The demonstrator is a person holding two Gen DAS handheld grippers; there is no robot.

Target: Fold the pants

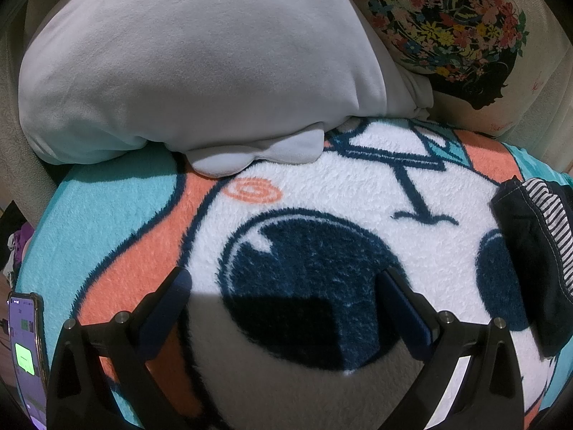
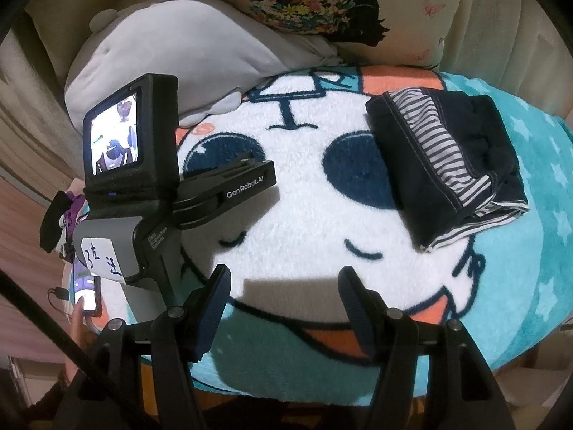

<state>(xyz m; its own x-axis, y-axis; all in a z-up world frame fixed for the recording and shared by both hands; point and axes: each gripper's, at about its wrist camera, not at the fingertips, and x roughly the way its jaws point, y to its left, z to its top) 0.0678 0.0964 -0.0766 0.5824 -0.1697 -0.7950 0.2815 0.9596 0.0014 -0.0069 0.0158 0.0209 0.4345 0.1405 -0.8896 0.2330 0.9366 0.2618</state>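
Note:
The dark navy pants [image 2: 447, 168] with a striped lining lie folded in a compact bundle on the right of the cartoon fleece blanket [image 2: 304, 222]. They also show at the right edge of the left wrist view [image 1: 537, 251]. My left gripper [image 1: 283, 283] is open and empty, resting low over the blanket [image 1: 322, 193], well left of the pants. Its body stands at the left of the right wrist view [image 2: 150, 193], the fingers hidden behind it. My right gripper [image 2: 283, 283] is open and empty, near the blanket's front edge, apart from the pants.
A large grey plush cushion [image 1: 186, 64] lies at the back of the blanket. A floral printed pillow [image 1: 458, 32] leans at the back right. A lit phone [image 1: 25, 351] sits at the left edge, with a hand touching it [image 2: 80, 326].

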